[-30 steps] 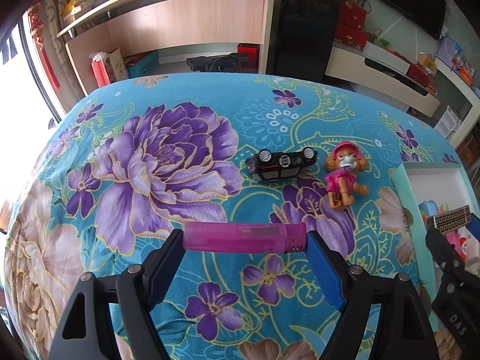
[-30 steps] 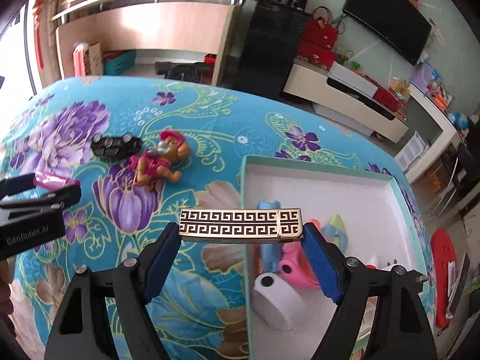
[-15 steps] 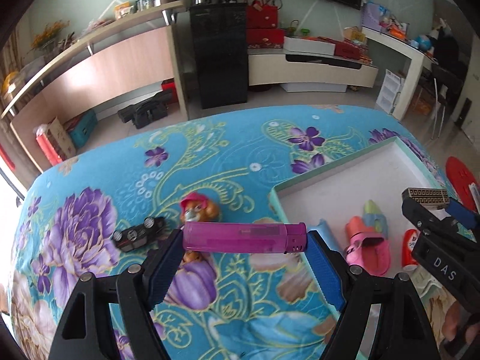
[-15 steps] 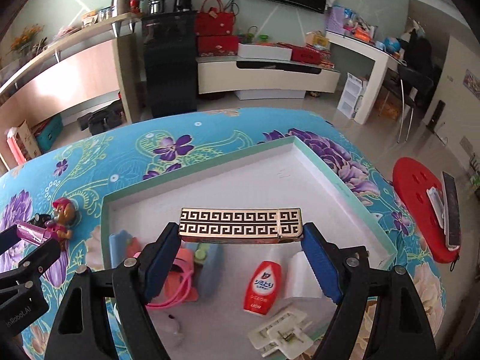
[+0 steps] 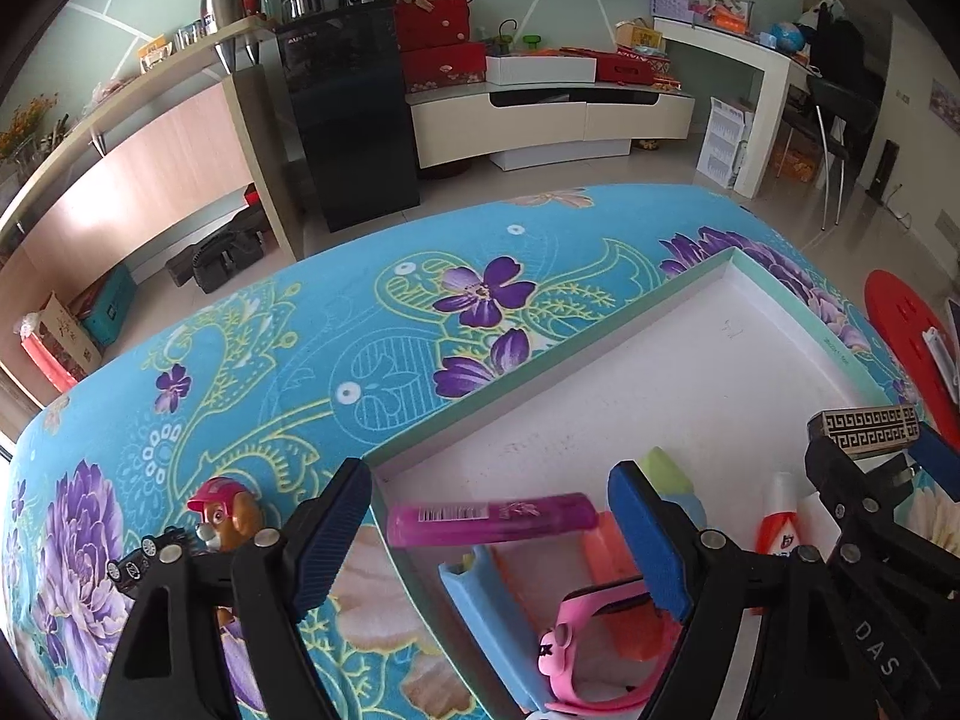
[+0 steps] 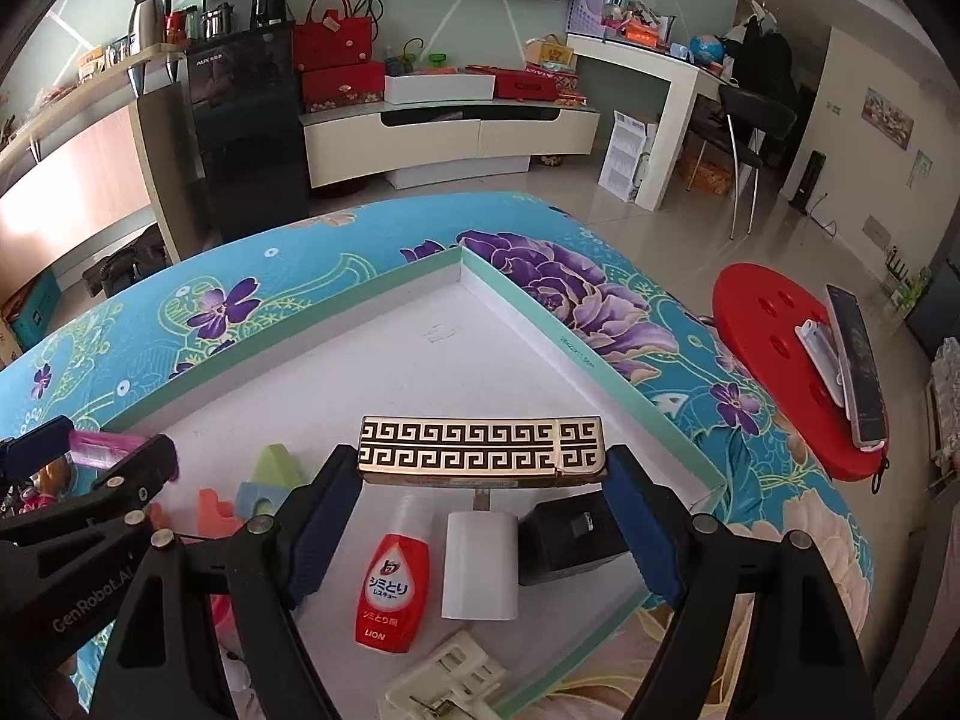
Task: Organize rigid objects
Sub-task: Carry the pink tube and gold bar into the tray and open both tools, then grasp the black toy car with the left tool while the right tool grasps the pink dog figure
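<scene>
Toys and small household bits lie in a shallow white tray with a mint-green rim, set on a tabletop covered in a turquoise cloth with purple flowers. The left tool hangs over the tray's near left corner, its jaws opening: the magenta lighter sits between the blue pads with a visible gap at each end, tilted slightly, above an orange block and a light blue piece. A pink toy watch lies just below the right pad. The right tool grips a flat box with a gold and black key pattern by its two ends, held level over the tray's near side. Beneath it lie a red-and-white bottle, a white charger block, a black block and a white clip-like piece. A green block lies further left in the tray. Outside the tray, on the cloth to the left, a toy pup in a pink cap stands next to a small black toy car, both partly hidden by the left tool's frame.
</scene>
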`<state>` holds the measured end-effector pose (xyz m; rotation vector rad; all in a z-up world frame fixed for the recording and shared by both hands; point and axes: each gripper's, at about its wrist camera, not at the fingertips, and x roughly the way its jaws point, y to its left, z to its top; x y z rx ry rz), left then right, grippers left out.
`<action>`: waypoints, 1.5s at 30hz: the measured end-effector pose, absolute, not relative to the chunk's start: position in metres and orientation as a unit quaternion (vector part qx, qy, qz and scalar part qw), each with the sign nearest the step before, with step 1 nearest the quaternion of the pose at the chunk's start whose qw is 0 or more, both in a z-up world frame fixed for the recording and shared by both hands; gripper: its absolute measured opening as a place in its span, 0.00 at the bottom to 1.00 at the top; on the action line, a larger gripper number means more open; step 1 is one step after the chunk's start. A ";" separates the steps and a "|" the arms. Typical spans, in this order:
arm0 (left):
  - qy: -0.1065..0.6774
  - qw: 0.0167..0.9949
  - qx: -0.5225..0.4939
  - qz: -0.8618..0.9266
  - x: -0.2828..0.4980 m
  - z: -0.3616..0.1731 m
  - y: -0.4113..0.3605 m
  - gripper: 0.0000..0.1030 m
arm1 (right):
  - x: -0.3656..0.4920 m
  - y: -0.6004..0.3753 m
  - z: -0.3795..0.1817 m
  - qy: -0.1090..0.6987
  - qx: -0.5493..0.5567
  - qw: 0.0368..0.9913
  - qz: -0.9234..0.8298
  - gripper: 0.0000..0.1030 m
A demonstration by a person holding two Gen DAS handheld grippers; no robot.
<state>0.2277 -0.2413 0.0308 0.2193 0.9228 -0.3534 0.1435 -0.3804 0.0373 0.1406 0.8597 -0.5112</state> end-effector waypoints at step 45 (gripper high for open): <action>0.474 0.865 -0.158 0.048 0.235 0.001 0.034 1.00 | 0.235 -0.133 -0.014 0.474 -0.047 0.874 0.094 0.83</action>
